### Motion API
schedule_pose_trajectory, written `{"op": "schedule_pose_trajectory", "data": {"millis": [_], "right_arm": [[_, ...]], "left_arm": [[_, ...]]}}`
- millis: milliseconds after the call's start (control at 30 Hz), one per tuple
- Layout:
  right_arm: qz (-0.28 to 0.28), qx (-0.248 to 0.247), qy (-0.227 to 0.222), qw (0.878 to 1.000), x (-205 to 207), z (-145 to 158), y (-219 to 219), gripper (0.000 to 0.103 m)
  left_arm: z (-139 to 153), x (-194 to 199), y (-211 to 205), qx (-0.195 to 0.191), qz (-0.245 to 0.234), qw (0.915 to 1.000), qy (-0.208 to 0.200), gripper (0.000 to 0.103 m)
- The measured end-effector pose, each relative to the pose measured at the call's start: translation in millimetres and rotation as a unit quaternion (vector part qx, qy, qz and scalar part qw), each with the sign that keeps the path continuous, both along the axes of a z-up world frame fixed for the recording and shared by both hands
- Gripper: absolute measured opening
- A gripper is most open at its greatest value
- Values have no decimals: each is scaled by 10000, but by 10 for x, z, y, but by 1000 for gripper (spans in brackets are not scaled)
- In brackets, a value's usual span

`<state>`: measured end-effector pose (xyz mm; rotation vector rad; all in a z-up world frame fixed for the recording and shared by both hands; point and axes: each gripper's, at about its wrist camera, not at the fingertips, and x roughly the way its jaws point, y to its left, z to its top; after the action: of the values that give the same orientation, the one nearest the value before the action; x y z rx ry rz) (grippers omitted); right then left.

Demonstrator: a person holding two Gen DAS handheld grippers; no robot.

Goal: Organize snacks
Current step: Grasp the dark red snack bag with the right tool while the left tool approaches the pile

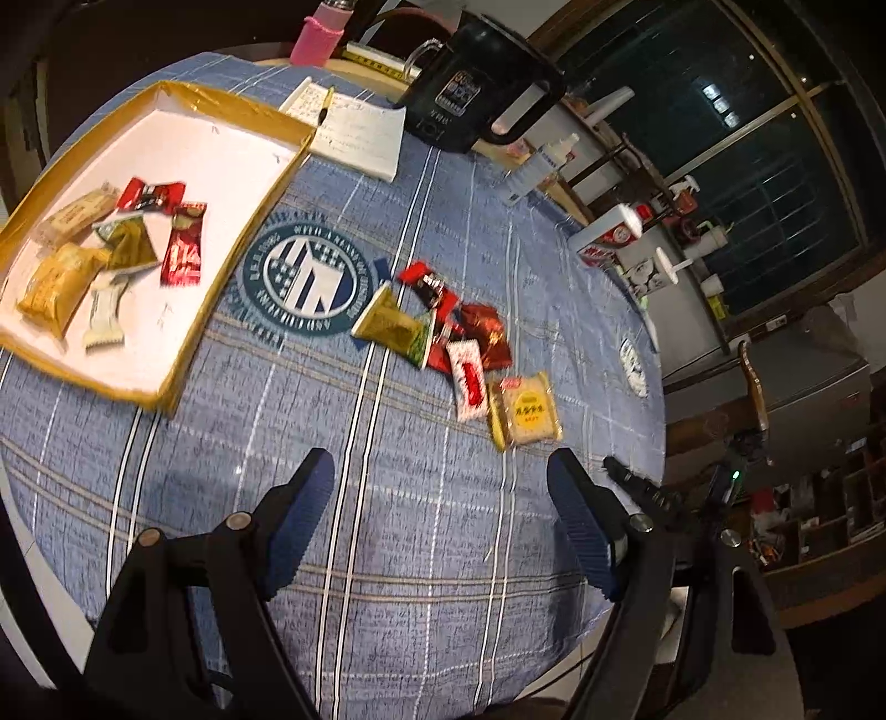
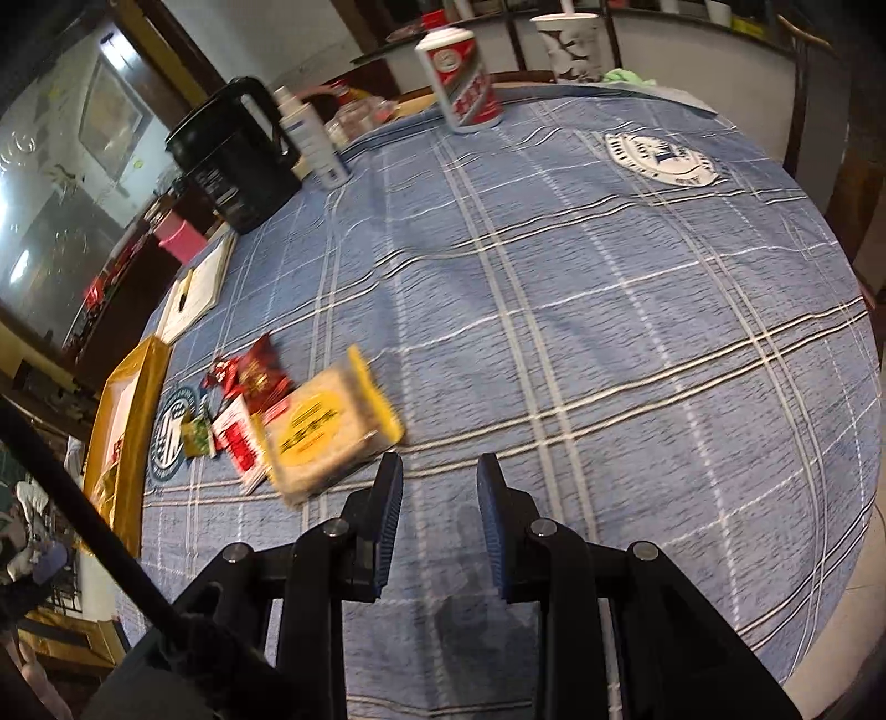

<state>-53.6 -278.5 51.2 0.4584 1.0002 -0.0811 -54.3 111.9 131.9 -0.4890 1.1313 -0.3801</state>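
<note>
A gold-rimmed white tray [image 1: 183,97] lies at the left and holds several snack packets, among them a red one [image 1: 183,246] and a gold one [image 1: 55,288]. On the blue checked cloth lies a loose pile: a gold-green packet [image 1: 393,324], red packets [image 1: 482,332], a white-red packet [image 1: 468,376] and a yellow cracker packet [image 1: 526,412]. My left gripper [image 1: 440,462] is open over bare cloth, short of the pile. My right gripper [image 2: 440,462] is open, with a narrow gap and nothing in it. The cracker packet [image 2: 326,426] lies just left of its left finger.
A black kettle [image 1: 476,94], a notepad with a pen [image 1: 354,133], a pink-sleeved bottle [image 1: 318,33] and a white bottle [image 1: 540,160] stand along the far side. A red-white canister [image 2: 459,77] and a paper cup [image 2: 570,44] are at the far edge. The round table drops off on the right.
</note>
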Motion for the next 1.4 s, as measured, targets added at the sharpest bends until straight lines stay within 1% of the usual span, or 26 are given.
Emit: {"op": "schedule_pose_trajectory", "data": {"millis": [133, 267, 400, 533, 567, 600, 633, 733, 833, 900, 967, 1000, 1067, 1267, 1367, 1400], "right_arm": [[179, 98, 59, 9998, 38, -69, 4, 27], [588, 105, 148, 9981, 171, -87, 191, 27], [1113, -87, 81, 9937, 464, 18, 475, 27], [1453, -207, 21, 9892, 806, 46, 739, 28], [1507, -249, 28, 9883, 891, 37, 801, 28], [1572, -309, 45, 9871, 990, 19, 868, 28], [1623, -382, 59, 9860, 1088, 6, 938, 28], [1771, -555, 118, 9825, 1317, -53, 1111, 28], [1935, -719, 239, 9782, 1493, -144, 1275, 32], [2004, -814, 342, 9757, 1580, -224, 1366, 32], [2158, -833, 433, 9719, 1619, -291, 1453, 31], [2181, -863, 458, 9710, 1621, -300, 1483, 28], [2243, -882, 465, 9694, 1606, -293, 1530, 27], [2670, -457, 686, 9602, 1354, -294, 1657, 26], [2940, -97, 844, 9520, 1153, -325, 1695, 25], [3008, -62, 863, 9497, 1091, -323, 1700, 25]], "left_arm": [[-44, -112, -30, 145, 80, 9998, 82, 78], [-83, -186, 8, 110, 226, 9996, 147, 78], [-116, -213, 21, 38, 300, 9993, 221, 78], [-134, -251, -13, -125, 252, 9993, 253, 77], [-127, -268, -15, -237, 219, 9992, 223, 76], [-125, -279, -20, -264, 204, 9992, 207, 75], [-121, -293, -25, -248, 182, 9994, 187, 73], [-135, -328, -9, -124, 233, 9995, 196, 72], [-184, -353, 61, -165, 352, 9988, 286, 72], [-205, -376, 113, -198, 420, 9984, 315, 72], [-216, -389, 154, -212, 474, 9981, 328, 72], [-228, -392, 168, -221, 504, 9979, 343, 72], [-258, -385, 197, -250, 557, 9974, 381, 72], [-340, -281, 175, -277, 569, 9967, 503, 73], [-406, -194, 106, -251, 471, 9968, 592, 73], [-427, -173, 80, -251, 423, 9969, 616, 73]]}}
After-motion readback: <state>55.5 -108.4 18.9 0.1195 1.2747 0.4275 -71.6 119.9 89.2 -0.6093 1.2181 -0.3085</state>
